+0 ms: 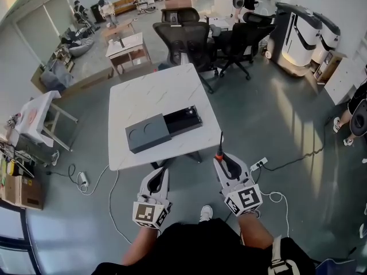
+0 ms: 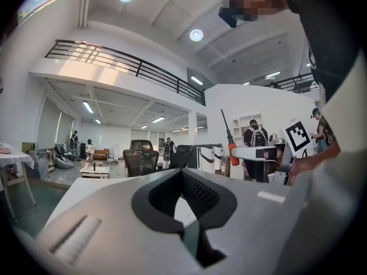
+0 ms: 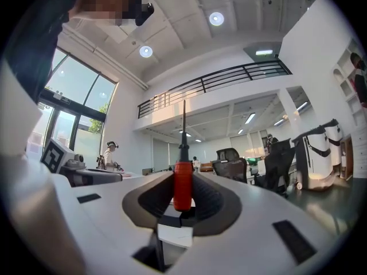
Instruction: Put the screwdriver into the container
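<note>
A dark grey container (image 1: 148,133) lies in the middle of the white table (image 1: 143,93); its right part (image 1: 184,118) is slid open and looks empty. My right gripper (image 1: 221,158) hangs over the floor just off the table's near edge, shut on the screwdriver's red handle (image 1: 219,153). The black shaft points away from me toward the table. In the right gripper view the handle (image 3: 182,185) stands upright between the pads. My left gripper (image 1: 165,166) is beside it to the left, shut with nothing in it; its view catches the screwdriver (image 2: 232,152) at the right.
Black office chairs (image 1: 192,39) stand behind the table. A power strip (image 1: 259,164) and cables lie on the floor to the right. Small tables (image 1: 129,47) and boxes are at the left, white machines (image 1: 298,33) at the back right. People stand far off.
</note>
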